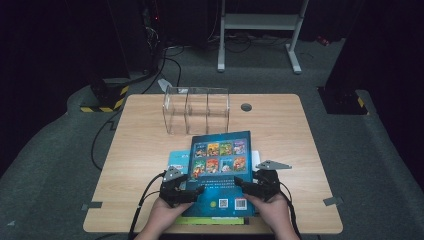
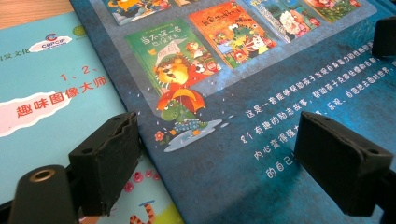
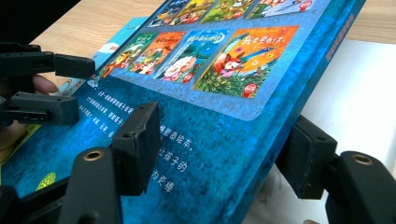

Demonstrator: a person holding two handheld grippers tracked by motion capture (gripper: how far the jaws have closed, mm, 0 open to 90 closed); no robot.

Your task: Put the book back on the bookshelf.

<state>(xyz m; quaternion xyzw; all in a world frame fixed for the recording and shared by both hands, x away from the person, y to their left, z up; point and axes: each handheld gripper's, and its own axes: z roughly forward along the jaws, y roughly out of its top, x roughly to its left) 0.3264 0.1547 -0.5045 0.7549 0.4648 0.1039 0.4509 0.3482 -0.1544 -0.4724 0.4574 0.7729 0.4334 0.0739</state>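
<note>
R gripper (image 3: 224, 154) jaws spread, straddling spine edge of blue book (image 1: 220, 170), one above, one below, prob to lift it; L gripper (image 2: 224, 163) jaws spread over cover; book tops stack at near table (image 1: 140, 150) edge

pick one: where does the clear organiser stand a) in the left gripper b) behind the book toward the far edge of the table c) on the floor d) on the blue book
b: the clear organiser stands on the table beyond the blue book, toward the far edge, apart from both the left gripper and right gripper.
</note>
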